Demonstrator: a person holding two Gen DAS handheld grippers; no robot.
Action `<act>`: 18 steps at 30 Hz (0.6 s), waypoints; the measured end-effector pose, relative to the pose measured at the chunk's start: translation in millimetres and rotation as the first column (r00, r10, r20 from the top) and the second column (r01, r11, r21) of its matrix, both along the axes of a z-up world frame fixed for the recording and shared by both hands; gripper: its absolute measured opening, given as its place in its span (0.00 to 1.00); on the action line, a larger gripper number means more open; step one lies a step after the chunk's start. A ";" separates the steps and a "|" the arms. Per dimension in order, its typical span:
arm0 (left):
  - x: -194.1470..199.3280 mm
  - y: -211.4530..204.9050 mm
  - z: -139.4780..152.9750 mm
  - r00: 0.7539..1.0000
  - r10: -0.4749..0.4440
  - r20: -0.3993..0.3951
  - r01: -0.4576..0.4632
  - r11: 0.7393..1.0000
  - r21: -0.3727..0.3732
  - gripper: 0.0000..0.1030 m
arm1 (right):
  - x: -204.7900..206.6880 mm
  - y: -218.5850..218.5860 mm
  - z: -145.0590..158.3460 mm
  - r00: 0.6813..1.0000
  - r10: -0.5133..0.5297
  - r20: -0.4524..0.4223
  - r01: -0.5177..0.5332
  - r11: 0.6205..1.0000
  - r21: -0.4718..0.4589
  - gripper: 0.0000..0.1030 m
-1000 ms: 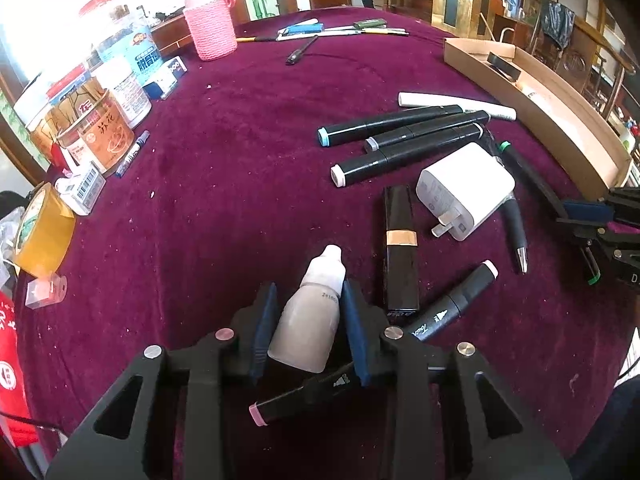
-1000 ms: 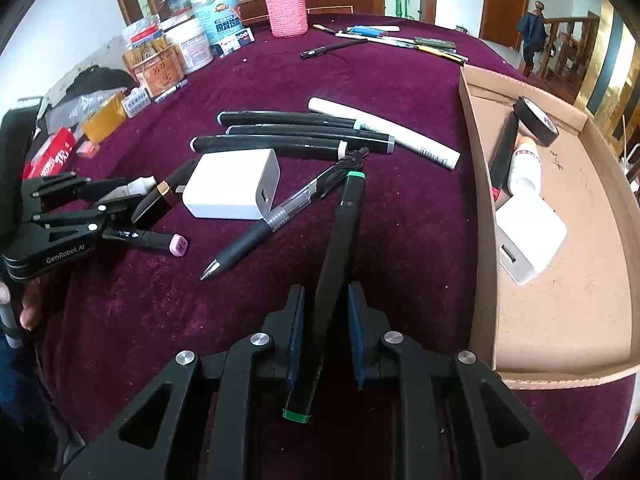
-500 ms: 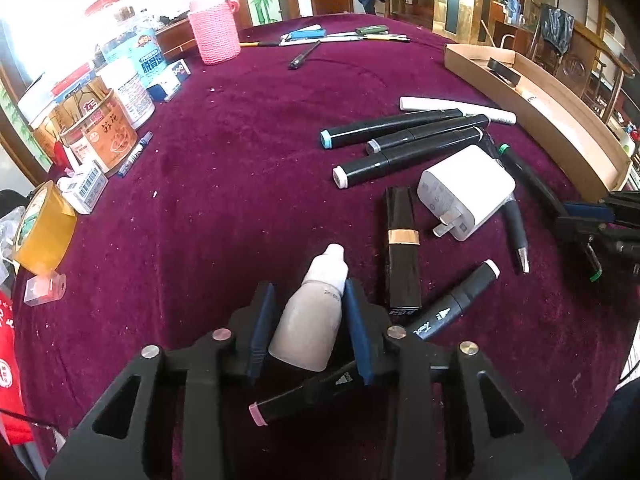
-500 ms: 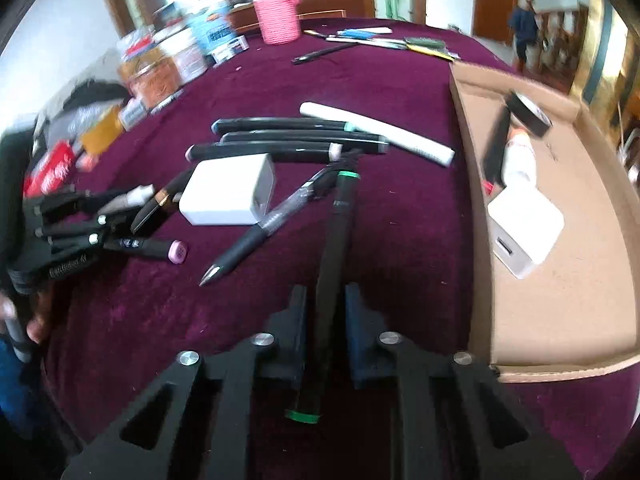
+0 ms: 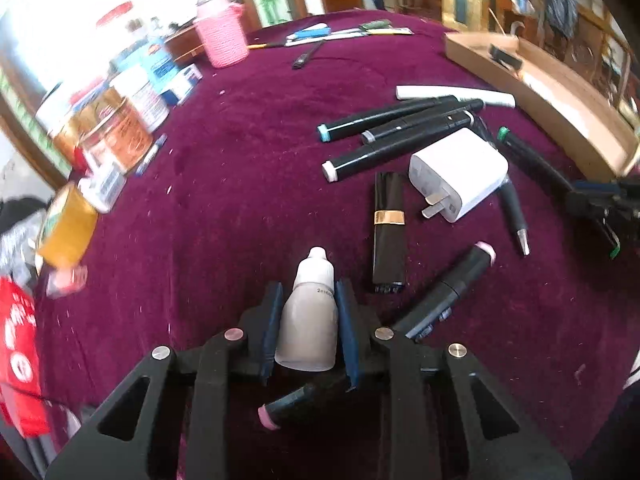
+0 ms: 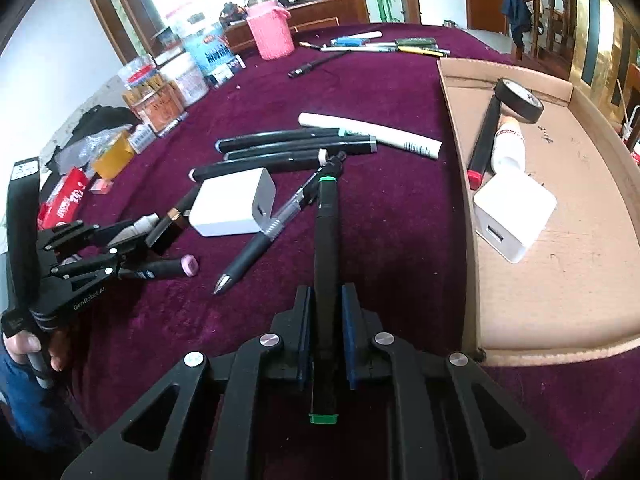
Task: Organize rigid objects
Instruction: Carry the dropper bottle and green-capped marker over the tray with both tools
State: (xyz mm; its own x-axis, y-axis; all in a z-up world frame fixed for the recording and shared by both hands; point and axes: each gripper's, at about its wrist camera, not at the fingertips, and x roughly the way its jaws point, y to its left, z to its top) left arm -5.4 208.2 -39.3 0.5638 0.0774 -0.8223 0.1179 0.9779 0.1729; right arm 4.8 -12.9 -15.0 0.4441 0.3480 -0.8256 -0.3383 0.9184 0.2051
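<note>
My left gripper [image 5: 307,300] is shut on a small grey dropper bottle [image 5: 309,312] with a white cap, held just above the purple cloth. A pink-tipped black marker [image 5: 448,296] lies under and right of it. My right gripper [image 6: 325,308] is shut on a black marker with green ends [image 6: 326,248], left of the cardboard tray [image 6: 468,240]. The left gripper also shows in the right wrist view [image 6: 132,236]. A white charger [image 5: 460,174], a black lipstick tube [image 5: 389,228], a pen [image 5: 514,216] and three black markers [image 5: 400,132] lie on the cloth.
The tray holds a second white charger [image 6: 514,216], a tape roll [image 6: 518,100], a white bottle [image 6: 509,144] and a red-tipped marker [image 6: 482,140]. Jars and boxes [image 5: 120,120], a pink holder [image 5: 224,40] and more pens [image 5: 344,34] line the far edge.
Both grippers have lifted and shifted slightly with their objects still held; the bottle sits straighter between the left jaws. The objects on the cloth have not moved.
</note>
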 end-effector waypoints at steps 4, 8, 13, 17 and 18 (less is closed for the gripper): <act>-10.7 15.9 18.4 0.995 0.070 0.067 -0.063 0.993 -0.103 0.23 | -3.0 -3.1 5.0 1.000 0.009 0.016 -0.010 0.999 0.043 0.13; -18.3 12.0 37.7 0.988 0.086 0.127 -0.062 0.982 -0.180 0.23 | -5.0 -3.7 6.4 1.000 0.012 0.022 -0.013 0.997 0.071 0.13; -17.7 -16.0 47.0 0.987 0.040 0.153 -0.008 0.979 -0.205 0.23 | -6.8 -8.3 9.8 0.999 0.009 0.032 -0.012 0.995 0.101 0.13; -14.7 -44.2 50.7 0.988 -0.002 0.155 0.041 0.968 -0.249 0.23 | -7.5 -20.4 18.2 0.999 -0.013 0.051 0.006 0.992 0.129 0.13; -14.1 -50.8 51.4 0.988 -0.012 0.151 0.051 0.964 -0.260 0.23 | -8.0 -24.2 20.5 0.998 -0.020 0.058 0.012 0.991 0.136 0.13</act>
